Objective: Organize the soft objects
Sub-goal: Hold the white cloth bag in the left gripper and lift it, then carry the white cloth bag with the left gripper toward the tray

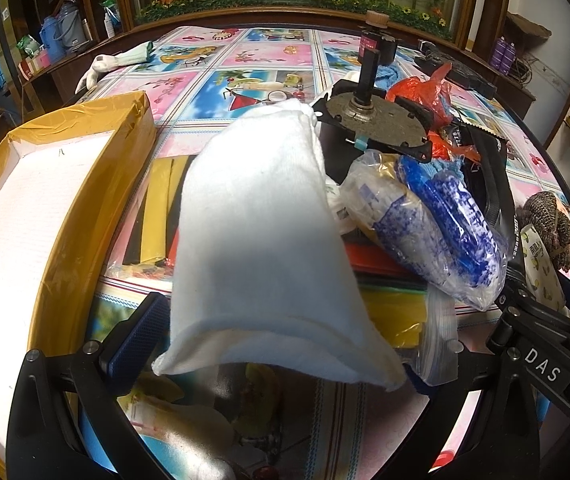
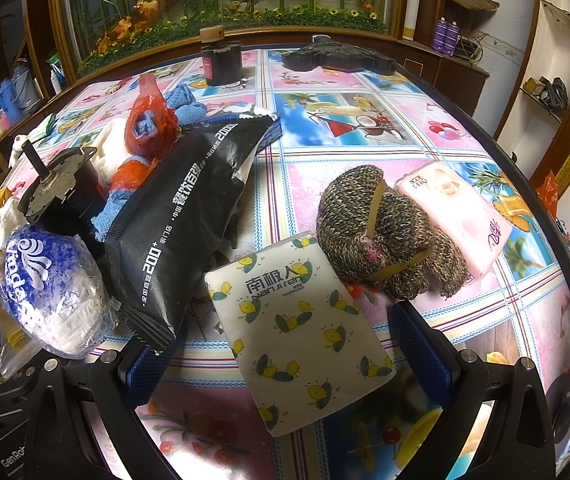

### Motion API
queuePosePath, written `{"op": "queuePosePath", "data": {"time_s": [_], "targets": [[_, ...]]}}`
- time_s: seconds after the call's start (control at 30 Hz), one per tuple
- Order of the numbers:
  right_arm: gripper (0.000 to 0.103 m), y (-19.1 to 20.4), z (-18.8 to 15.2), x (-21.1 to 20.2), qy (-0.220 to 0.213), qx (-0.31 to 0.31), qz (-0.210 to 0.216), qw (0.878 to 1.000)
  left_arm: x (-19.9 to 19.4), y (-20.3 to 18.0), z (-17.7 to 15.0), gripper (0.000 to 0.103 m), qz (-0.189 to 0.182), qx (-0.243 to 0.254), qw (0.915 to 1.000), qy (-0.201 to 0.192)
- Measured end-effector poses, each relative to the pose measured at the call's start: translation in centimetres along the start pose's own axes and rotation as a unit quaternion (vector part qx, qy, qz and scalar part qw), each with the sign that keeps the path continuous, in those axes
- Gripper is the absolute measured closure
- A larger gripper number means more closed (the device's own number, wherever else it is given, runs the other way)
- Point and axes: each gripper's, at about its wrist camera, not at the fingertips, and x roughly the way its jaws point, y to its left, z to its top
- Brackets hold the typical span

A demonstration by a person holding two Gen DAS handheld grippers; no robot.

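Observation:
A white folded cloth [image 1: 257,232] fills the middle of the left wrist view, raised off the table, its near edge spanning between the fingers of my left gripper [image 1: 277,360], which grips it by its two sides. In the right wrist view a lemon-print tissue pack [image 2: 301,332] lies flat on the table between the spread fingers of my right gripper [image 2: 285,356], which is open and not pressing it. A knitted glove bundle [image 2: 385,232] and a pink tissue pack [image 2: 457,216] lie just beyond. The right finger of the left gripper is mostly hidden by the cloth.
A yellow-taped box [image 1: 85,184] with a white lining stands left of the cloth. A Vinda tissue bag [image 2: 41,280], black wipes pack [image 2: 181,216], metal motor [image 1: 373,120], red plastic bag [image 2: 149,120] and blue towel [image 2: 185,104] crowd the middle. A dark jar [image 2: 221,60] stands at the back.

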Motion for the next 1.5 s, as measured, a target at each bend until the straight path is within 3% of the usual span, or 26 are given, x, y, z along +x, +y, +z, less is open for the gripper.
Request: {"op": "queuePosePath", "data": {"time_s": [0.3,0.5,0.7,0.9,0.97,1.03,1.1,1.13,1.23,1.43,1.5], "targets": [[0.001,-1.0,-0.4,-0.8,0.032,0.016,-0.009,0.999,0.0,-0.2,0.1,0.0,0.002,0.003,1.0,0.002],[0.001,-1.2,-0.4,-1.3,0.034,-0.004,0.003,0.999,-1.6,-0.1,-0.4,0.006,-0.046,-0.004,0.9989,0.006],[0.001,-1.2,-1.2,-2.1,0.024,-0.006,-0.008,1.0,-7.5,-1.0,-1.5,0.006,-0.067,0.039,0.9944,-0.071],[0.001,-1.6,-1.9,-5.8,-0.05,-0.003,-0.003,0.999,-11.8,2.3,-1.7,0.006,-0.104,0.003,0.9883,-0.112],[0.001,-2.0,-2.7,-8.5,-0.11,-0.003,-0.004,0.994,-12.6,3.9,-1.7,0.006,-0.104,-0.015,0.9867,-0.124],[0.001,-2.1,-3.7,-11.5,-0.191,-0.009,-0.024,0.981,-12.5,5.1,-1.6,0.006,-0.102,-0.028,0.9866,-0.124],[0.001,-2.3,-4.3,-13.3,-0.245,-0.02,-0.019,0.969,-12.1,6.2,-1.5,0.006,-0.107,-0.04,0.9864,-0.118],[0.001,-2.3,-4.0,-13.3,-0.236,-0.028,-0.005,0.971,-12.0,6.7,-1.7,0.006,-0.112,-0.045,0.9859,-0.116],[0.001,-3.4,-2.7,-11.1,-0.158,-0.013,0.035,0.987,-11.4,7.0,-1.9,0.006,-0.112,-0.044,0.9872,-0.104],[0.002,-4.5,-1.9,-8.8,-0.143,0.016,0.026,0.989,-9.7,5.6,-1.2,0.006,-0.114,-0.023,0.9899,-0.08],[0.004,-4.6,-2.1,-8.8,-0.136,0.023,0.041,0.99,-8.9,5.3,-0.1,0.006,-0.125,-0.03,0.9891,-0.071]]}}
